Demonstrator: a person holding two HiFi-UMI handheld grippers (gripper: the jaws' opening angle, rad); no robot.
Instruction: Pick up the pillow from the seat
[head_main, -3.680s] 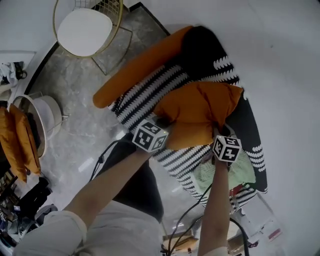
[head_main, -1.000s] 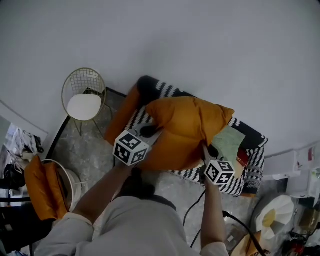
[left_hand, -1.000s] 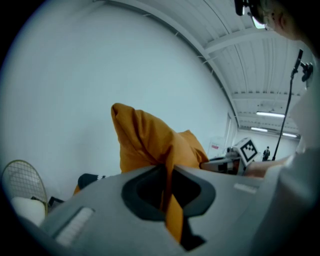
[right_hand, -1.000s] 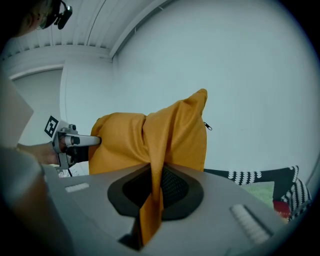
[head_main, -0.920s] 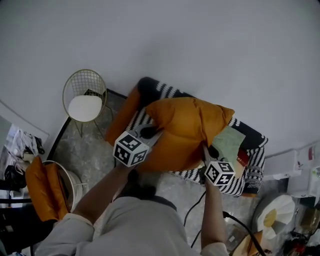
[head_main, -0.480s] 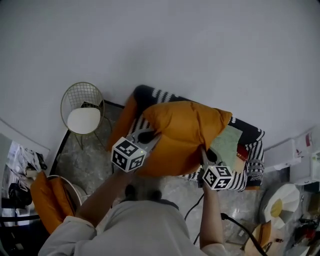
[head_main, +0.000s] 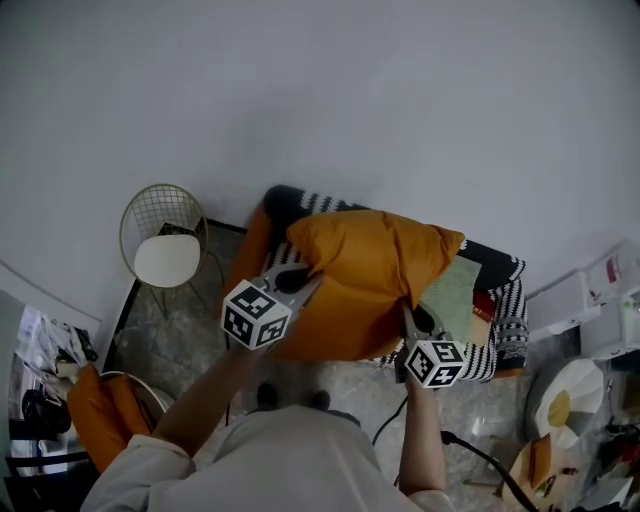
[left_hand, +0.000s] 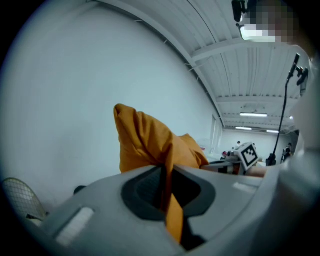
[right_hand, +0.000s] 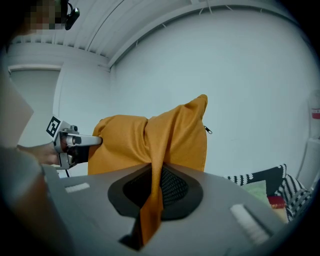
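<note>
**Pillow clamped at two points, hanging over the seat**

The orange pillow (head_main: 370, 272) is suspended between both grippers, over the left and middle part of the striped seat (head_main: 505, 318). Judged from the right gripper view, where the seat lies low and to the right of the pillow (right_hand: 150, 137), the pillow appears clear of the seat surface.

The left gripper (head_main: 308, 286) has its jaws pressed together on a thin fold of pillow fabric; the left gripper view shows the fold passing down between them (left_hand: 166, 186). The right gripper (head_main: 406, 306) is likewise clamped on a fold at the pillow's opposite near corner (right_hand: 152, 192).

Key relation: the pillow's long axis runs from one gripper to the other, parallel to the seat's front edge. Its bulk lies ahead of both sets of jaws, towards the wall. Neither hand is nearer; the load is shared.

Judgement: the pickup looks essentially complete. Any further move calls for both hands to travel together, since uneven motion would strain the pinched folds.

A green sheet (head_main: 452, 288) lies on the seat's right half. A wire chair (head_main: 163, 240) stands beyond the seat's left end.
</note>
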